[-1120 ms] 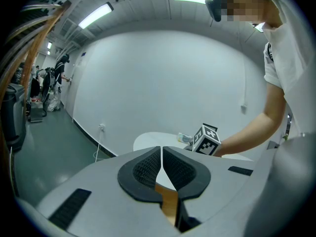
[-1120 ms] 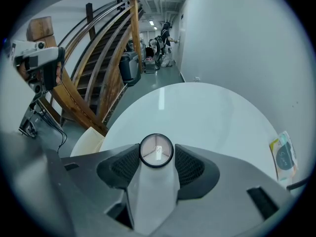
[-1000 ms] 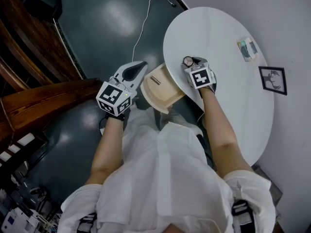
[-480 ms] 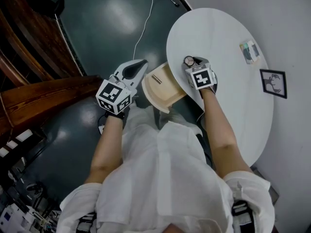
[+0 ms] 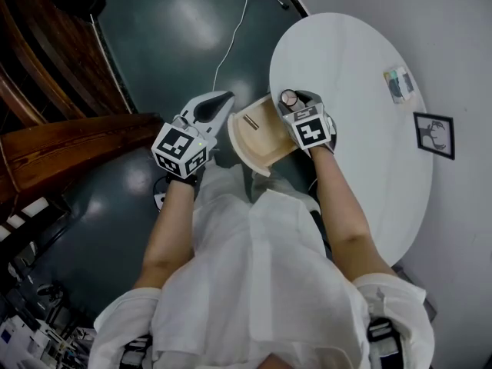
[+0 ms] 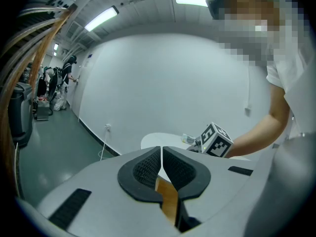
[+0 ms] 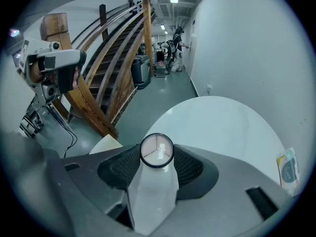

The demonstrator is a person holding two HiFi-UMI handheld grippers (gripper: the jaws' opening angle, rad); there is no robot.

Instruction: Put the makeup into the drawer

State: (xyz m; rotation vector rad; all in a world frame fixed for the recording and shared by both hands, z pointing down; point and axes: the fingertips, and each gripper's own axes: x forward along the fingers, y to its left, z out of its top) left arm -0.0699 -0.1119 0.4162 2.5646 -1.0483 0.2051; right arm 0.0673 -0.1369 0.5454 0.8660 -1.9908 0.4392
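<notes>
Right gripper [image 7: 157,168] clamps round makeup [image 7: 157,150]; black rim, pinkish three-part face.

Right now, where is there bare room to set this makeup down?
The drawer floor is bare beside the makeup in the right gripper. The white table is bare up to the packet. Tightest at the drawer's left edge, pinched by the left gripper.

No legible text, brand or number is found. Only square black-and-white patterns are shown on the left gripper [image 5: 221,101] and right gripper [image 5: 295,98]. Print on the small packet [image 5: 398,84], at two o'clock on the worktop [image 5: 361,152], cannot be read.
</notes>
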